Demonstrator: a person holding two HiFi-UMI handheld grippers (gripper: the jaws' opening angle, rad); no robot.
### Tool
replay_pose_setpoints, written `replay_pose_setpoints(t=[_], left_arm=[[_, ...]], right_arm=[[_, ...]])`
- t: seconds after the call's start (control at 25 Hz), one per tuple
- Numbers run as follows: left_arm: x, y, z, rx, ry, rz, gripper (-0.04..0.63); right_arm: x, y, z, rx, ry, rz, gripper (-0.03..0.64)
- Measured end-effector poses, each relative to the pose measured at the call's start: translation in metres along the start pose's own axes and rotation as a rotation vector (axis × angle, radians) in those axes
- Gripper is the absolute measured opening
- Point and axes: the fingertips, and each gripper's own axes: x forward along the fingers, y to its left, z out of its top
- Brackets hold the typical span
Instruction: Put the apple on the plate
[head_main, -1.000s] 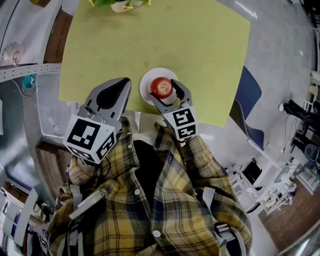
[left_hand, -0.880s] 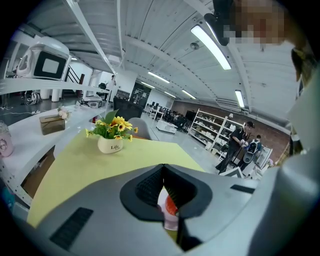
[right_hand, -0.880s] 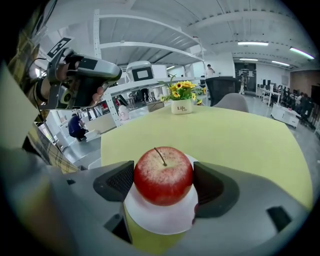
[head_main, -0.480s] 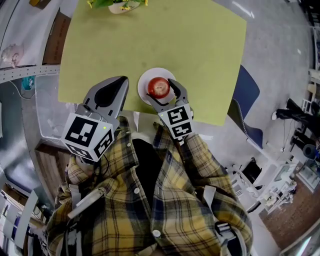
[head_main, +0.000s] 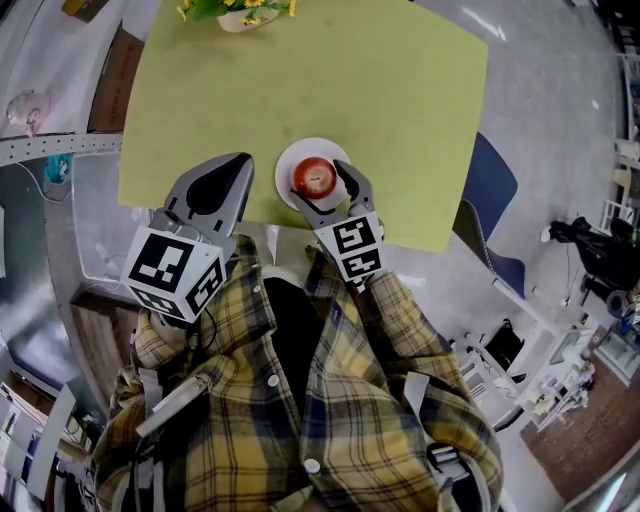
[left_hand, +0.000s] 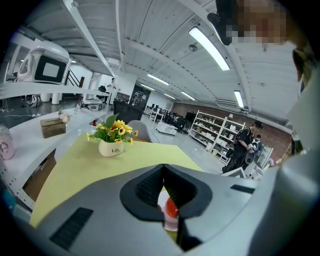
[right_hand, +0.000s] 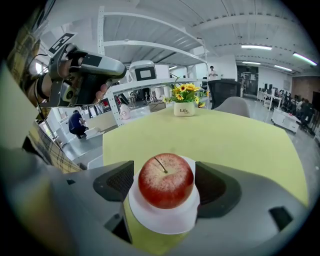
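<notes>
Since the apple (head_main: 317, 178) sits on the plate (head_main: 289, 158) at the near edge of the surface (head_main: 400, 110), placement appears complete, leaving only withdrawal of the right hand-held gripper (head_main: 320, 184), jaws wide around it; the left hand-held gripper (head_main: 238, 168) is closed, empty.
</notes>
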Motion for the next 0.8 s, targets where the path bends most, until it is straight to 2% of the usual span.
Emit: replay_pose_setpoints(t=[0.28, 0.52, 0.68, 0.8], left_arm=[[-0.005, -0.004, 0.008, 0.015, -0.026, 0.0, 0.008], [-0.012, -0.012, 0.03, 0.054, -0.073, -0.001, 0.008], [-0.013, -0.02, 0.046, 0.086, -0.111, -0.014, 0.008], [-0.009, -0.033, 0.06, 0.113, -0.143, -0.052, 0.008]], right_arm=[[-0.015, -0.001, 0.016, 0.034, -0.058, -0.011, 0.356], [-0.041, -0.004, 0.052, 0.108, -0.194, -0.021, 0.353], [-0.067, -0.005, 0.091, 0.171, -0.319, -0.01, 0.274], [-0.095, -0.005, 0.123, 0.165, -0.407, -0.016, 0.237]])
